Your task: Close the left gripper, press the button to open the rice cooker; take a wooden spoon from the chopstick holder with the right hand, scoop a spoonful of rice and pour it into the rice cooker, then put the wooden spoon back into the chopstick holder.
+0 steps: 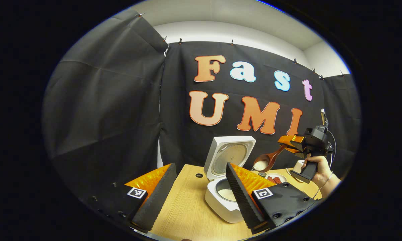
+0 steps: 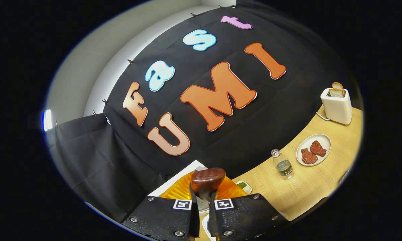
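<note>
The left tool (image 1: 194,197) is seen nearest, its jaws spread wide with nothing between them, parked low over the table (image 1: 184,214) beside the open cooker (image 1: 226,187), presumably kept clear of the pour. The spoon (image 1: 266,160), loaded with rice (image 1: 261,164), is held by its handle in the right tool (image 2: 202,204), whose jaws are nearly closed on it. The spoon is carried raised, to the right of the lid, judged ready for tipping. A hand (image 1: 316,167) is wrapped around the grip, wrist angled down.

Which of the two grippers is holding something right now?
The right gripper, shut on the wooden spoon with rice in its bowl, beside the open rice cooker. The left gripper is open, holding nothing.
</note>
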Motion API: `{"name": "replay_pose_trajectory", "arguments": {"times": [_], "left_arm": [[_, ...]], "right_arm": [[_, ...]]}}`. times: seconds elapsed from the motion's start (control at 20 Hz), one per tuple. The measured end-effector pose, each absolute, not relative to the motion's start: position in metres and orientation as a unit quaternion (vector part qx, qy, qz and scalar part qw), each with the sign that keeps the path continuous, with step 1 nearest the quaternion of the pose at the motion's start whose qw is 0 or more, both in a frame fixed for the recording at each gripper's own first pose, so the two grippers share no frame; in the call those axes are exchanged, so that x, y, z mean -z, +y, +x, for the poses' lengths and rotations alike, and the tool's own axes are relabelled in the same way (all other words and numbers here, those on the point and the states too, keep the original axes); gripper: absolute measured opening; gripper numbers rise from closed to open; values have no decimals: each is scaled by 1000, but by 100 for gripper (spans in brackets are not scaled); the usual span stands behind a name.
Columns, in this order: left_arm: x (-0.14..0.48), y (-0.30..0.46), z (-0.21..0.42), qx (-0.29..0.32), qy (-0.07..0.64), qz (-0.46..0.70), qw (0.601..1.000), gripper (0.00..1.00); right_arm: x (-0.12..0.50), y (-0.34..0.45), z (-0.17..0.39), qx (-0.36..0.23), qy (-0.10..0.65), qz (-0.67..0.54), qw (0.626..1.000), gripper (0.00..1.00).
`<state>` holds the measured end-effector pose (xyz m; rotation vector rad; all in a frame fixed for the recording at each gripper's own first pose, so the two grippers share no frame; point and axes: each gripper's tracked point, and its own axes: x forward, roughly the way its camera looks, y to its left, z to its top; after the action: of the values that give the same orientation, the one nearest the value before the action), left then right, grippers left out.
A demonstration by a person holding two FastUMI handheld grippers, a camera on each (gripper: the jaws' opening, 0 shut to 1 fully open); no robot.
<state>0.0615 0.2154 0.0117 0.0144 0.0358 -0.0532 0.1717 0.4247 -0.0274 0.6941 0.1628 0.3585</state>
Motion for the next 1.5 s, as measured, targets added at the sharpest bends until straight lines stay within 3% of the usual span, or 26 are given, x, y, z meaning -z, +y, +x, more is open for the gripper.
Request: {"name": "replay_pose_trajectory", "arguments": {"times": [1.5], "left_arm": [[-3, 224, 58, 21, 24, 0, 1000, 100]], "right_arm": [[23, 466, 152, -237, 45, 158, 957, 11]]}}
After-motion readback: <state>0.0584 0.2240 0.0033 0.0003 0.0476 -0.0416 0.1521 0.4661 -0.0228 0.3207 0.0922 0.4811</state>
